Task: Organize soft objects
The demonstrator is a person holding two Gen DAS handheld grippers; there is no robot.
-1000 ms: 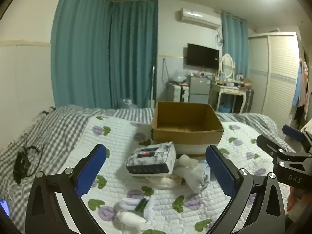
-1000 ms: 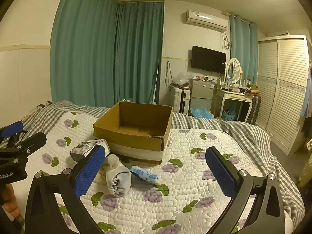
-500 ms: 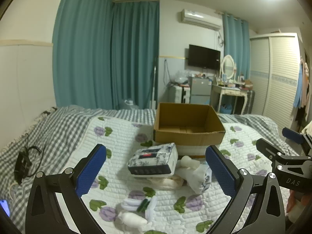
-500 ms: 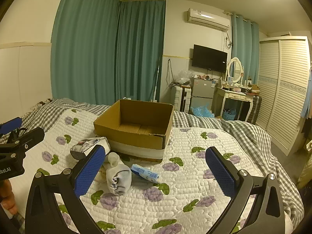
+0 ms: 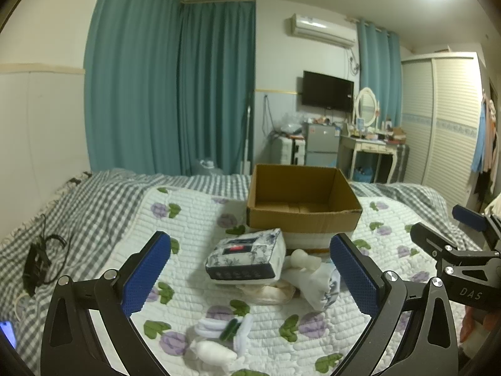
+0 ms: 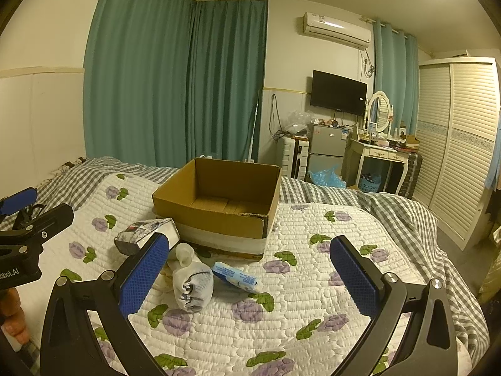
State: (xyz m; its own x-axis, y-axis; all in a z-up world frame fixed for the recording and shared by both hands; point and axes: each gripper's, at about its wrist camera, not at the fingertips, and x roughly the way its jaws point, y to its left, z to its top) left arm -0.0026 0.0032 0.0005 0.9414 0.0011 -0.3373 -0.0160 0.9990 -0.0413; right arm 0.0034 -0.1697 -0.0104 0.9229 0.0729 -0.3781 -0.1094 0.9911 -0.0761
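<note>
An open, empty cardboard box (image 5: 303, 200) (image 6: 219, 199) stands on the quilted bed. In front of it lie a floral tissue pack (image 5: 247, 260) (image 6: 145, 235), a rolled white sock bundle (image 6: 191, 282) (image 5: 316, 279), a blue tube (image 6: 236, 277), a beige cloth (image 5: 269, 293) and small white rolled items (image 5: 219, 341). My left gripper (image 5: 249, 277) is open and empty, held above the tissue pack. My right gripper (image 6: 249, 277) is open and empty above the quilt, right of the sock bundle. Each gripper shows at the other view's edge.
A black cable and charger (image 5: 39, 263) lie on the checked blanket at left, with a phone (image 5: 7, 336) at the corner. Beyond the bed stand a small fridge (image 6: 327, 150), a dressing table (image 6: 379, 153) and a wardrobe (image 6: 460, 144).
Both grippers have drifted slightly, so the box and items sit a little higher and closer in view. Jaws stay open and empty.
</note>
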